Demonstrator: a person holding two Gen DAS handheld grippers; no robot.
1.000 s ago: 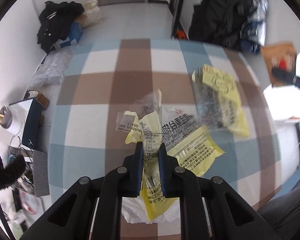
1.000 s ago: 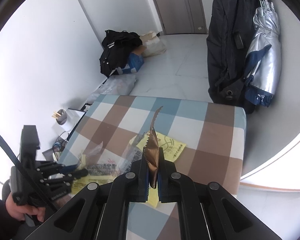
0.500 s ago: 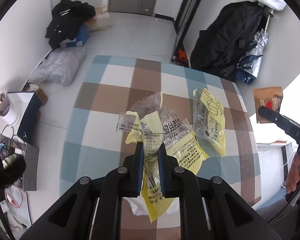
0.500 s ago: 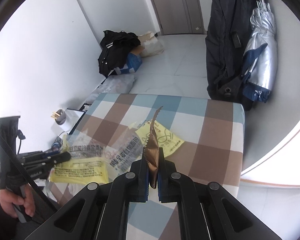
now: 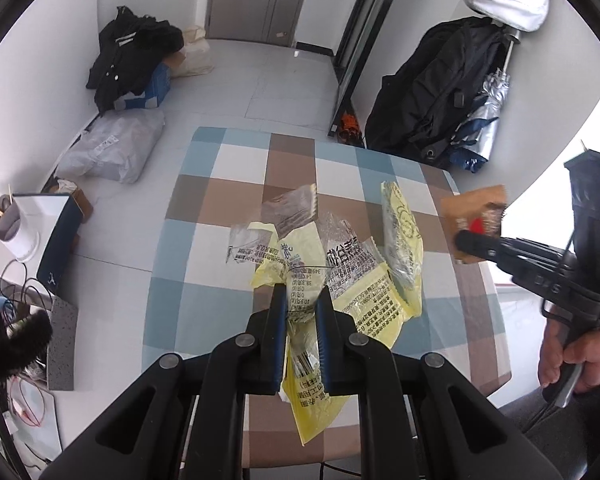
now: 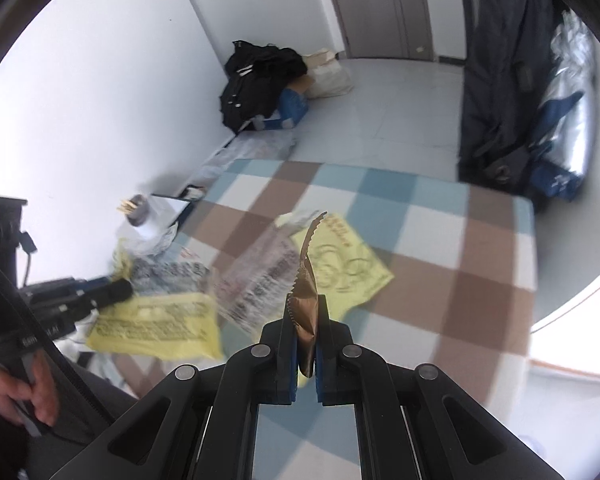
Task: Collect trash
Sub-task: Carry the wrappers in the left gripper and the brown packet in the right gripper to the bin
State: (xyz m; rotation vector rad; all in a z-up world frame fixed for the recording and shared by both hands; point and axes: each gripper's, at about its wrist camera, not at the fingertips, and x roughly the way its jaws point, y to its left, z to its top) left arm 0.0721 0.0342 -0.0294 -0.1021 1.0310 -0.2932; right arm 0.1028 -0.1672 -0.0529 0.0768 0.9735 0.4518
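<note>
left gripper [image 5: 301,304] lifted, wrappers [image 5: 340,268] clamped | right gripper [image 6: 305,320]: brown wrapper [image 6: 306,280], probably; blurred

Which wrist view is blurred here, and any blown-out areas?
Right wrist: motion blur smears the checked table and yellow wrapper; brown wrapper in the right gripper stays sharp; lower-right edge overexposed. Left wrist: sharp; right edge blown out.

You were in a lived-in home, near its entry: a grey door [image 5: 256,0] stood at the far wall, black coats [image 5: 440,88] hung at the right, bags and clothes [image 5: 132,60] lay piled on the tiled floor [image 5: 260,88], beyond a checked tablecloth [image 5: 220,184].
</note>
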